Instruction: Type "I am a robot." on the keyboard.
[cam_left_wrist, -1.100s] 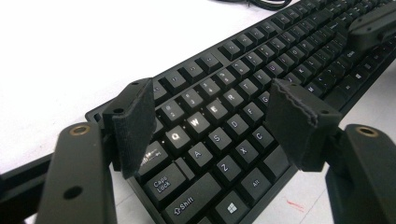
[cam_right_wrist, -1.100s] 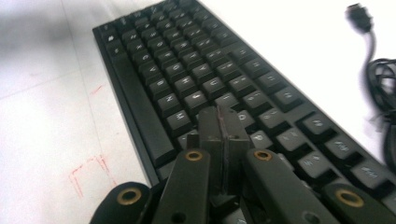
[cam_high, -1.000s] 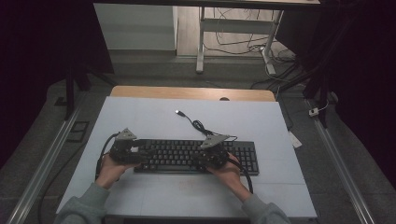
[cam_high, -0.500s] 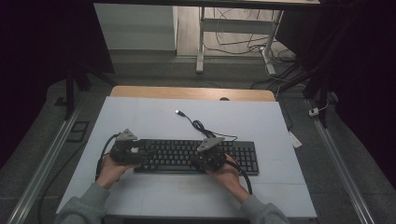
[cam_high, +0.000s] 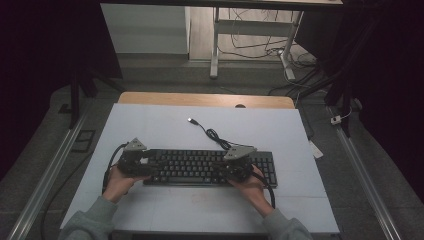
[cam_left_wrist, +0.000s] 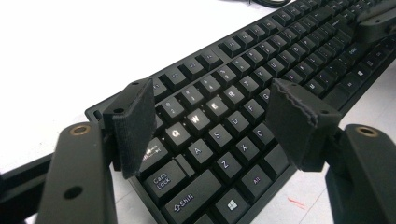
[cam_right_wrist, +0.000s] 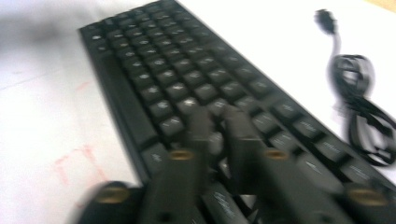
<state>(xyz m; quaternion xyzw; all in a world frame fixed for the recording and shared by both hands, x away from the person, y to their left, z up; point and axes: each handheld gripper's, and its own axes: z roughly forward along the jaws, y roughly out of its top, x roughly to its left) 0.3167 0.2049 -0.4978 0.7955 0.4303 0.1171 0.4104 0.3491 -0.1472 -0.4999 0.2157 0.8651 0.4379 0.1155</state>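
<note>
At lower centre, the left tongs (cam_left_wrist: 210, 121) stand released over the keyboard (cam_high: 200, 167), likely steadying it. The right tongs (cam_right_wrist: 219, 126) have just been opening above the keys, grasping nothing, probably after a press.

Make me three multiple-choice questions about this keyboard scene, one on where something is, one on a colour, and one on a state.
1. Where does the coiled cable lie?
A. on the table beyond the keyboard
B. on top of the keys
C. on the floor

2. What colour is the keyboard?
A. white
B. black
C. red

3. How does the left claw stand?
A. shut on the cable
B. shut on a key
C. open over the keys

Answers:
1. A, the high view shows the cable and its plug on the pale table, past the keyboard's far edge.
2. B, case and keys are black in every view.
3. C, the left gripper view shows its pads wide apart above the Q, W, E keys, pressing on nothing.
</note>
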